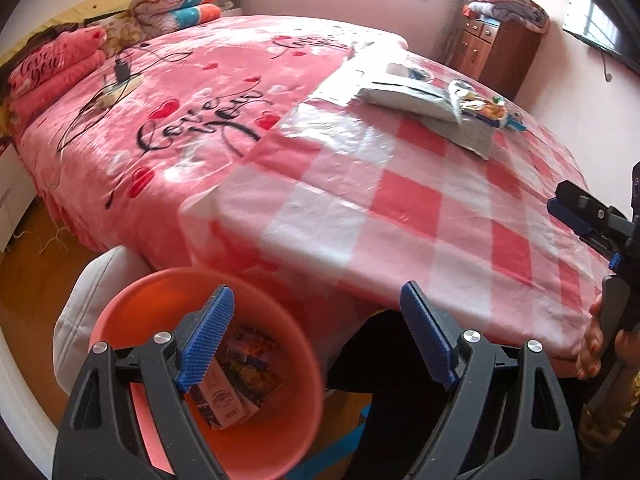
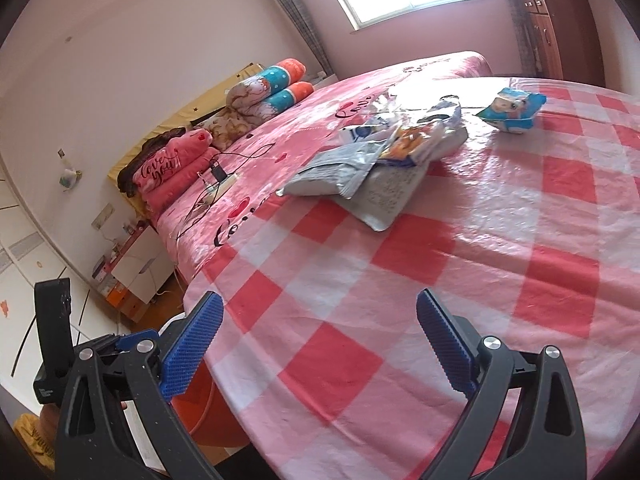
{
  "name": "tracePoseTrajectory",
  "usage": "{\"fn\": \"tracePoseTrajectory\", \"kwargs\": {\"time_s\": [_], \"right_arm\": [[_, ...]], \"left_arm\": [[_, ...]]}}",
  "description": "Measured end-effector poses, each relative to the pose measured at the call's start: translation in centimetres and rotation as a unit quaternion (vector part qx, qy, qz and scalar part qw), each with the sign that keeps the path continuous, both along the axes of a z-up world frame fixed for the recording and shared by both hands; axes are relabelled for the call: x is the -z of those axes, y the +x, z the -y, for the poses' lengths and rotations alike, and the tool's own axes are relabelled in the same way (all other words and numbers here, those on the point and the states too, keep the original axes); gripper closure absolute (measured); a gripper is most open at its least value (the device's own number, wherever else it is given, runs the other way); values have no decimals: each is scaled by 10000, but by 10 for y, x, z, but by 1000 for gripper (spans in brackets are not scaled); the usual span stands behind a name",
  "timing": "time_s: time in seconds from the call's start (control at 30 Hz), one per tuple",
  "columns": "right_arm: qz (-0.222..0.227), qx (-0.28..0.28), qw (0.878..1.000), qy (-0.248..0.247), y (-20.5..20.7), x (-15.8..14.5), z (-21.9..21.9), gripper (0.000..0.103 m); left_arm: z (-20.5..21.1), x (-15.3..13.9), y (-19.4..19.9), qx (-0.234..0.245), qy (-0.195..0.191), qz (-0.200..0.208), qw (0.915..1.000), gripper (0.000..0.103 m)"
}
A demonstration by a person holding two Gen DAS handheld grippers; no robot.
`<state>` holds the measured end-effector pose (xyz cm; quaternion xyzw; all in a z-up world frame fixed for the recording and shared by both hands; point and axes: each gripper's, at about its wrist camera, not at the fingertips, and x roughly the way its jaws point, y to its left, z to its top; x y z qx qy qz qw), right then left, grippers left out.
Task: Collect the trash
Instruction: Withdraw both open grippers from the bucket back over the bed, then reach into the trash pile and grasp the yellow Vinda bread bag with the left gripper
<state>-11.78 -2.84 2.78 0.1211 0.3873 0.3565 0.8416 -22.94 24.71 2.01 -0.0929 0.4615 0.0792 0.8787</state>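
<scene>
An orange bin (image 1: pixel 280 360) stands on the floor at the bed's near edge, with several packets and a small box (image 1: pixel 224 400) inside. My left gripper (image 1: pixel 320 340) is open and empty, just above the bin's rim. Grey and colourful empty wrappers (image 1: pixel 432 100) lie in a pile on the red-and-white checked cloth (image 1: pixel 400 208); the pile also shows in the right wrist view (image 2: pixel 376 160). A blue snack packet (image 2: pixel 512 110) lies apart to its right. My right gripper (image 2: pixel 320 344) is open and empty, low over the cloth's near edge; it shows at the edge of the left wrist view (image 1: pixel 588 216).
The pink bed (image 1: pixel 180 112) carries folded blankets (image 1: pixel 48 68), rolled quilts (image 1: pixel 180 0) and a charger with cables (image 1: pixel 120 80). A wooden cabinet (image 1: pixel 496 52) stands at the far right. A white cushion (image 1: pixel 88 304) sits beside the bin. A white nightstand (image 2: pixel 140 268) stands on the left.
</scene>
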Motion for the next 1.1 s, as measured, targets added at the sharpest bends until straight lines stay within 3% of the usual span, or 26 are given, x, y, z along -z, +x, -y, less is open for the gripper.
{"fn": "tracePoseTrajectory", "kwargs": {"time_s": [0.37, 0.57, 0.67, 0.97, 1.1], "right_arm": [[-423, 102, 9980, 461, 27, 10, 35, 7], [-1017, 257, 9899, 953, 47, 23, 59, 7], [-1008, 278, 9898, 963, 51, 23, 65, 6], [-848, 266, 9931, 766, 54, 17, 72, 6], [-942, 190, 9921, 802, 58, 20, 73, 6]], "left_arm": [[35, -43, 54, 235, 168, 435, 9986, 17], [60, -73, 124, 571, 249, 742, 9953, 17], [66, -80, 164, 592, 134, 786, 9951, 18], [63, -71, 290, 113, -147, 532, 9984, 20], [53, -50, 336, -272, -179, 172, 9993, 32]]}}
